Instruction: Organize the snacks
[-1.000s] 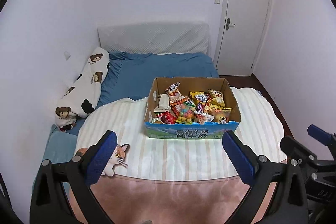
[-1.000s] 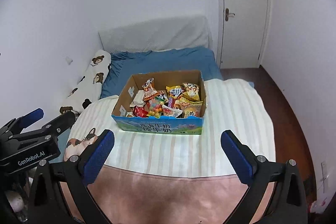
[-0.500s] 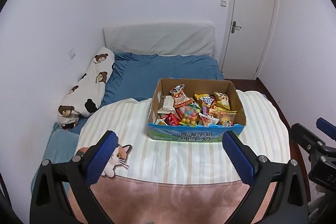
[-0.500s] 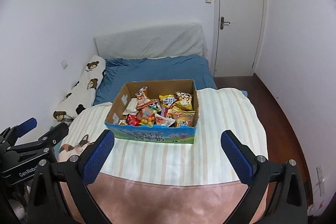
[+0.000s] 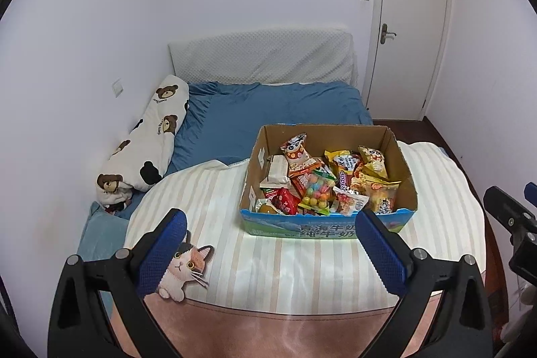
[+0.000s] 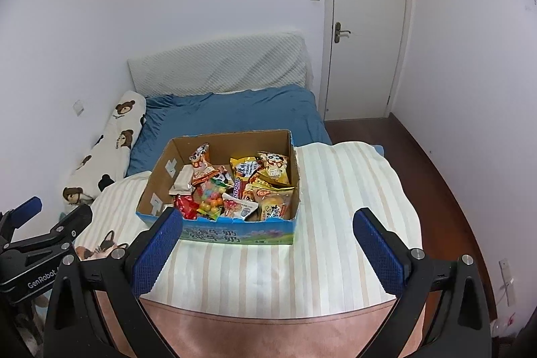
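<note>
Left wrist view shows my left gripper (image 5: 268, 252) with its blue fingers (image 5: 161, 252) spread wide and nothing between them; my right gripper (image 6: 266, 252) is spread the same way and just as empty. Both hang above the striped blanket (image 5: 288, 270) at the near end of the bed, well short of the cardboard box (image 5: 327, 225). Every snack I can see, the snacks (image 5: 330, 178), lies inside that box in a loose heap: packets overlap and lean on one another, with a bag of coloured sweets (image 5: 317, 192) near the front wall and a red packet (image 5: 285, 200) to its left. I see none on the blanket outside it. From my left fingers the box lies ahead and off to the right, its right front corner hidden behind my right-hand fingertip. From my right fingers it lies ahead and to the left, its left front corner behind my left-hand fingertip. So it sits roughly between the two, and neither looks clearly nearer. Its long axis runs across my line of reach, with the printed front wall facing me, so I would judge any reach into it has to go forward and down over that wall. Such a heap fits snacks gathered in just as well as snacks waiting to be sorted, and I cannot tell which.
</note>
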